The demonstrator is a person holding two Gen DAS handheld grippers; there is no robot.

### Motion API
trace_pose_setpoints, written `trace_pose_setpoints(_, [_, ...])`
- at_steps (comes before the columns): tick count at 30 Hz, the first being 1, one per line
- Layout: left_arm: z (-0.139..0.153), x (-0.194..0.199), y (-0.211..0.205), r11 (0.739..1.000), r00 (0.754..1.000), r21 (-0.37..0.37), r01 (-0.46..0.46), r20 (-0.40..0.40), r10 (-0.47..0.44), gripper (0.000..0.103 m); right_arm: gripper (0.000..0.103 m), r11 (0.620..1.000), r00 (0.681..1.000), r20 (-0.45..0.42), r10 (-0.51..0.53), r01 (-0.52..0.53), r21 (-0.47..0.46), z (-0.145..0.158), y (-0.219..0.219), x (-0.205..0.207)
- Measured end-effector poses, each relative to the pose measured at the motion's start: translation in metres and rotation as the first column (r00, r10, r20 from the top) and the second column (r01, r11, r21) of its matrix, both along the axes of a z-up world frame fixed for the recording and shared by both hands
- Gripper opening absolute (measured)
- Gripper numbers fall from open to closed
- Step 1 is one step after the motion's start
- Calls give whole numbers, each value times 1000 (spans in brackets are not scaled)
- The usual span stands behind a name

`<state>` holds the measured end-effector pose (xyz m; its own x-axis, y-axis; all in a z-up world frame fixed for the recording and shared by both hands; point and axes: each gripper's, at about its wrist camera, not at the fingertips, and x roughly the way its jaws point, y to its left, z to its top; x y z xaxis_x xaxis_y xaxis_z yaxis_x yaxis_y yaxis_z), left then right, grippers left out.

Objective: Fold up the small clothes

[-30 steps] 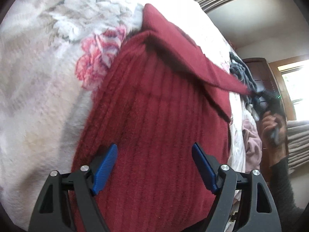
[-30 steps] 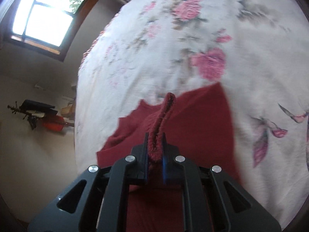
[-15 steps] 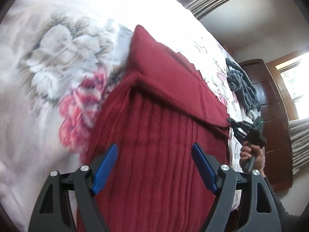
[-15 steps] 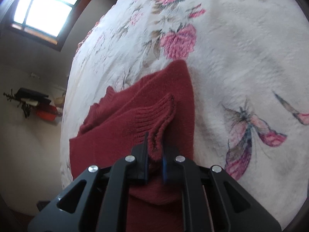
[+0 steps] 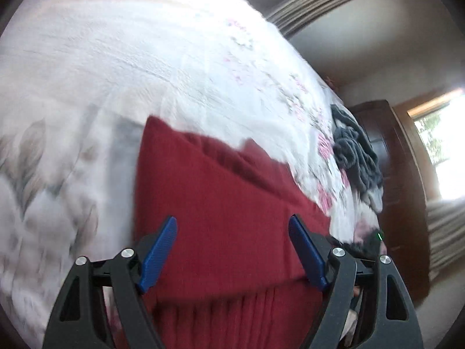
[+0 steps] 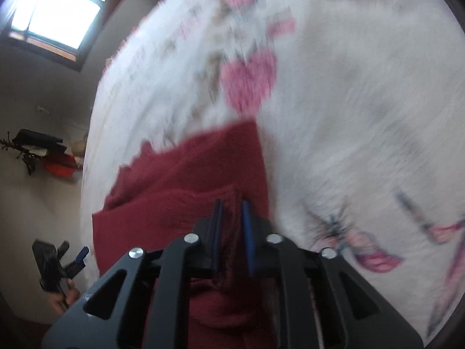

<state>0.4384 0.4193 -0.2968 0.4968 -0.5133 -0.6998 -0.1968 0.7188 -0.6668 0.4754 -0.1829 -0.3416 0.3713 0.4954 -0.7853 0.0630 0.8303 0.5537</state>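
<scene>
A dark red knit sweater (image 5: 221,203) lies flat on the floral bedspread (image 5: 145,58), with a sleeve folded over its body. My left gripper (image 5: 232,247) hovers open over the sweater, and its blue pads (image 5: 159,250) hold nothing. In the right wrist view the sweater (image 6: 186,180) spreads ahead, and my right gripper (image 6: 231,221) is shut on the sleeve's red cuff, low over the body. The left gripper (image 6: 58,261) shows at the lower left, held by a hand (image 6: 64,296). Both views are motion blurred.
A heap of dark grey clothes (image 5: 354,157) lies at the bed's far right edge, next to a dark wooden wardrobe (image 5: 404,180). Beyond the bed's left side stand a wall and a rack with dark and red items (image 6: 43,157). Bare bedspread (image 6: 363,101) stretches to the right of the sweater.
My right gripper has carried the sleeve cuff down and across onto the sweater body, so the raised sleeve now lies low. The left gripper has drawn back, still open.
</scene>
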Motion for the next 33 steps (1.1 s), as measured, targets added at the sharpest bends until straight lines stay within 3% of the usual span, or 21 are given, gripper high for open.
trace_pose_setpoints(2, [-5,19,1,1000,1000,5,21,-11,-21,79,18,999,997,75,-6,3,33,16,-3,-7])
trace_pose_setpoints(4, [-14,31,-2,998,998,33,46,-33,-44,79,17,995,994,101,52,-60,80,22,4,-11])
trace_pose_setpoints(7, [-44,49,1,997,992,63,52,-121,-44,79,17,990,991,20,130,-131,58,-1,17,-4])
trace_pose_setpoints(9, [-58,52,2,994,987,97,57,-154,-42,75,3,992,991,-49,127,-125,23,-23,13,0])
trace_pose_setpoints(11, [-57,52,4,993,987,103,55,-158,-38,70,0,993,992,-53,115,-113,34,-27,8,-1])
trace_pose_setpoints(13, [-36,42,2,992,992,107,66,-112,-54,69,7,993,994,-28,107,-105,61,-17,5,-6])
trace_pose_setpoints(17, [-12,4,-6,987,987,2,158,-16,-158,69,7,978,986,18,166,-166,124,-1,15,-27])
trace_pose_setpoints(20, [-39,-15,-16,980,976,20,198,-95,-195,68,0,982,985,-40,169,-165,88,-22,20,-31])
trace_pose_setpoints(22, [-47,-24,-10,985,980,42,167,-118,-161,53,0,986,989,-54,140,-134,103,-28,15,-33])
trace_pose_setpoints(25, [-19,-42,-17,981,981,-6,194,-16,-194,58,11,983,989,16,150,-150,107,0,23,-47])
trace_pose_setpoints(27, [-21,-47,-26,970,971,57,237,-39,-235,65,14,980,985,20,172,-173,98,2,27,-51])
trace_pose_setpoints(28, [-31,-46,-28,964,966,86,251,-81,-245,70,19,981,982,-20,187,-185,67,-8,31,-53])
trace_pose_setpoints(31, [-45,-52,-24,969,969,99,225,-123,-212,64,3,985,982,-84,169,-167,39,-32,33,-52])
trace_pose_setpoints(33, [-24,-67,-22,977,978,89,195,-99,-186,67,8,989,985,-92,144,-142,31,-19,30,-56])
